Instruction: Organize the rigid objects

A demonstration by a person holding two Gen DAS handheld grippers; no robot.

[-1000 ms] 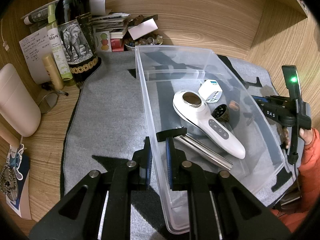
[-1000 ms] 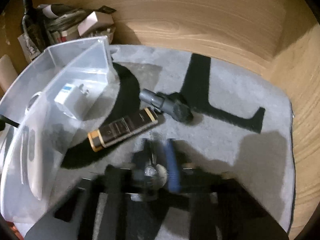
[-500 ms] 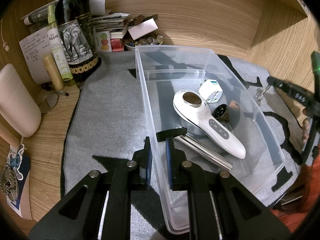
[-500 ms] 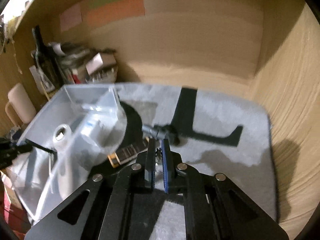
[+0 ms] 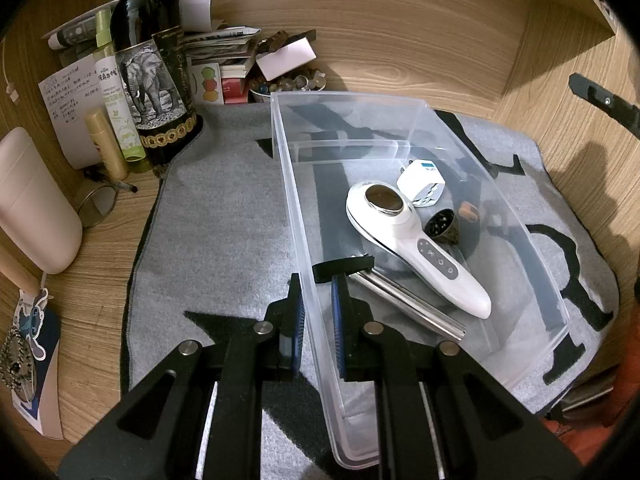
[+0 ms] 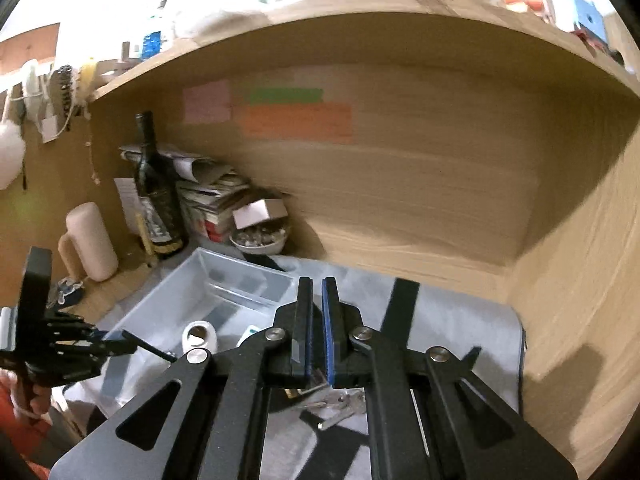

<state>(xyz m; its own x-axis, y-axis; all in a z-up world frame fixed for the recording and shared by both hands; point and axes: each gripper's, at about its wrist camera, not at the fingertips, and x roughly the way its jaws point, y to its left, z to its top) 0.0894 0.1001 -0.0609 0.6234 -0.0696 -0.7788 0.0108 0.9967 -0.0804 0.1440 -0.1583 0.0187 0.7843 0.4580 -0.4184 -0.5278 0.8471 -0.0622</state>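
A clear plastic bin (image 5: 400,104) stands on a grey mat (image 5: 224,216). In it lie a white handheld device (image 5: 416,248), a white plug adapter (image 5: 422,180), a small dark cup (image 5: 440,226) and a steel bar (image 5: 408,304). My left gripper (image 5: 318,292) is shut on the bin's left wall. My right gripper (image 6: 317,300) is raised above the mat with its jaws nearly closed, and a bunch of keys (image 6: 340,402) hangs below them. The bin also shows in the right wrist view (image 6: 224,276).
A dark wine bottle (image 5: 154,68), a green spray bottle (image 5: 116,88), a beige tube (image 5: 106,142), papers (image 5: 224,44), a bowl of beads (image 5: 288,82) and a pink cylinder (image 5: 28,204) stand at the back left. Wooden walls enclose the desk.
My right gripper has lifted up from the mat with the keys, tilting its view up. The left gripper and bin have not moved.
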